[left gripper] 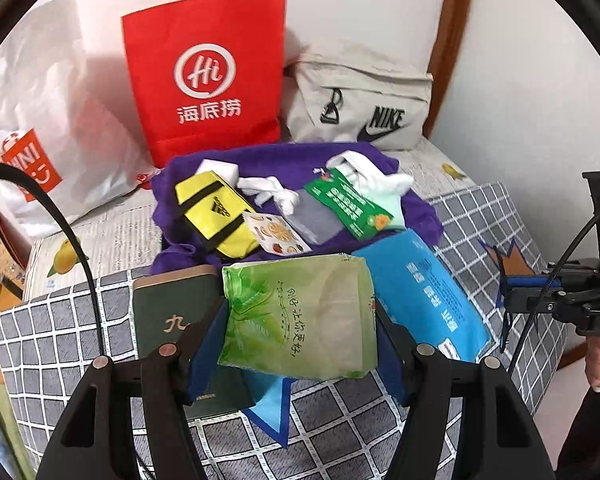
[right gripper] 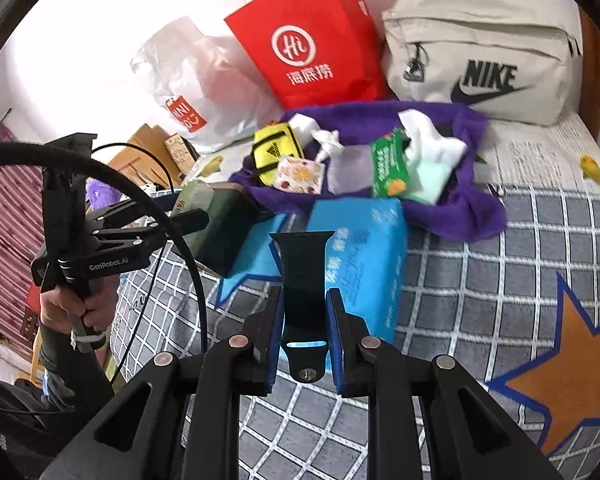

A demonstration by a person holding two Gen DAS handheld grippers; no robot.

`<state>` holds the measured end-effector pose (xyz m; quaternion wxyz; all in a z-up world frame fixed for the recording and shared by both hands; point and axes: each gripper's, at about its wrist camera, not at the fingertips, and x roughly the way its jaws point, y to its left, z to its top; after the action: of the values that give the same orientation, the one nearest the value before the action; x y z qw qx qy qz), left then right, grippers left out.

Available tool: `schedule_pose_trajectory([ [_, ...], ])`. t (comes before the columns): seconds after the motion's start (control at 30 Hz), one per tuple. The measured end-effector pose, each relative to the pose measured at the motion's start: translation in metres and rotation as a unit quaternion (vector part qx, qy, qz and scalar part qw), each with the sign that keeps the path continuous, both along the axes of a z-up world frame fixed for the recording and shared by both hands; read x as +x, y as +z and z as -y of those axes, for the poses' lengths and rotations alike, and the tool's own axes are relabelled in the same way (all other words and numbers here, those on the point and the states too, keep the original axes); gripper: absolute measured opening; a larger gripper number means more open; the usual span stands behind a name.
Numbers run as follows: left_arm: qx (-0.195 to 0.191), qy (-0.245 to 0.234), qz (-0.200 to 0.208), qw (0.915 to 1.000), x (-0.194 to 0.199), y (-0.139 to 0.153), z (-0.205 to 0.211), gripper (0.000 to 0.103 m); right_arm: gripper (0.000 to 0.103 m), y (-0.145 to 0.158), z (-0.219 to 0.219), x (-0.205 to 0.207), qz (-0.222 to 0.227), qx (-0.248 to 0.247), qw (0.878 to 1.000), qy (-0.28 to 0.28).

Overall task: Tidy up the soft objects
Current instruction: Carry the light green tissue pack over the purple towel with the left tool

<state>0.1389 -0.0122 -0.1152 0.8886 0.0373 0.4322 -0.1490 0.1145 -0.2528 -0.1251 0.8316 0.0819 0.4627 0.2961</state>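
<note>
A home bedroom: a bed with a checked quilt (left gripper: 80, 332), shopping bags and a Nike bag (left gripper: 360, 108) behind it against the wall.

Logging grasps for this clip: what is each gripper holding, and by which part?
Left gripper holds the green tissue pack by its two side edges. Right gripper pinches the black watch strap near its pin end.
</note>
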Motion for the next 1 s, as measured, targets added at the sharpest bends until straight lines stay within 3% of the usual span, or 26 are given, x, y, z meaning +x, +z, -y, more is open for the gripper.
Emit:
schedule_pose_trajectory([
  [0.47,-0.040,0.034,0.013,0.9986,0.012,0.011,-0.029,0.065,0.021,0.022,-0.006,0.034,0.021,0.024,0.999,-0.010],
  [1.0,-0.041,0.034,0.007,0.9985,0.053,0.009,-0.034,0.065,0.021,0.017,-0.016,0.092,0.022,0.020,0.999,-0.024],
])
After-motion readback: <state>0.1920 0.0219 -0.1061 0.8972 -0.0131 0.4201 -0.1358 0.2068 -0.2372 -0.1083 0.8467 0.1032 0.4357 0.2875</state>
